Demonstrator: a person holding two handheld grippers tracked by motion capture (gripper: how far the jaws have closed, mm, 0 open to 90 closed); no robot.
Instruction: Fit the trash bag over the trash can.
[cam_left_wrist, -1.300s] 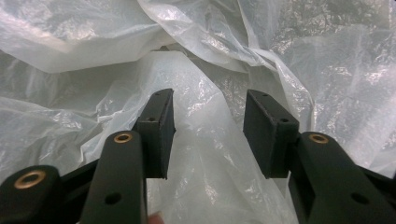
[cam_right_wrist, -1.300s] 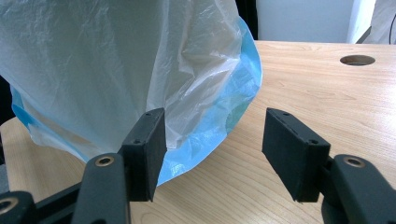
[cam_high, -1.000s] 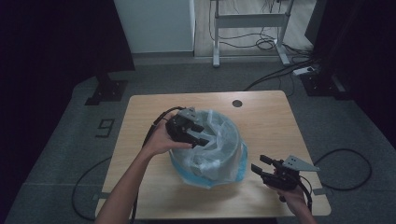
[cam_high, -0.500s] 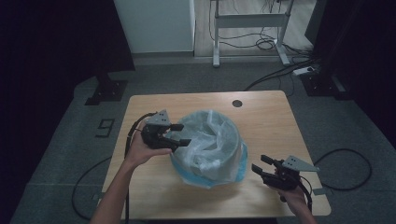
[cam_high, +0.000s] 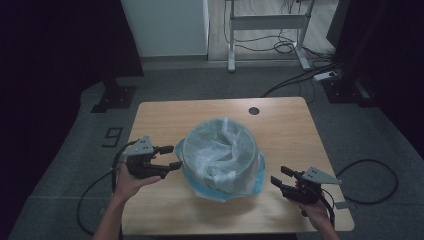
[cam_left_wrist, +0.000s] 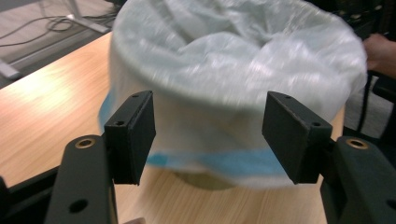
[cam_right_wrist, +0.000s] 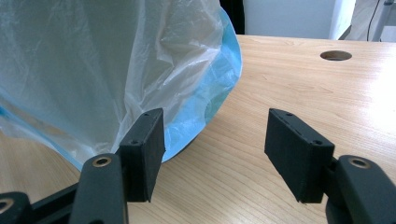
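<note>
While the left gripper hangs just off the side of the bin, its jaws, which have just been opening, stand wide with nothing between them; the clear plastic liner draped over the bin's rim lies straight ahead of them. The right gripper, jaws equally wide and empty, sits on the bin's opposite side over the wooden table.

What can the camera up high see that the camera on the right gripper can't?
High view: both hands at once, the left gripper open beside the bin, the bag's crumpled inside, and the floor with a desk frame behind. Right gripper view: a close look at the bag's blue hem lying on the wood, with its own open jaws empty. Both: the plastic bag, the table and its round hole.
</note>
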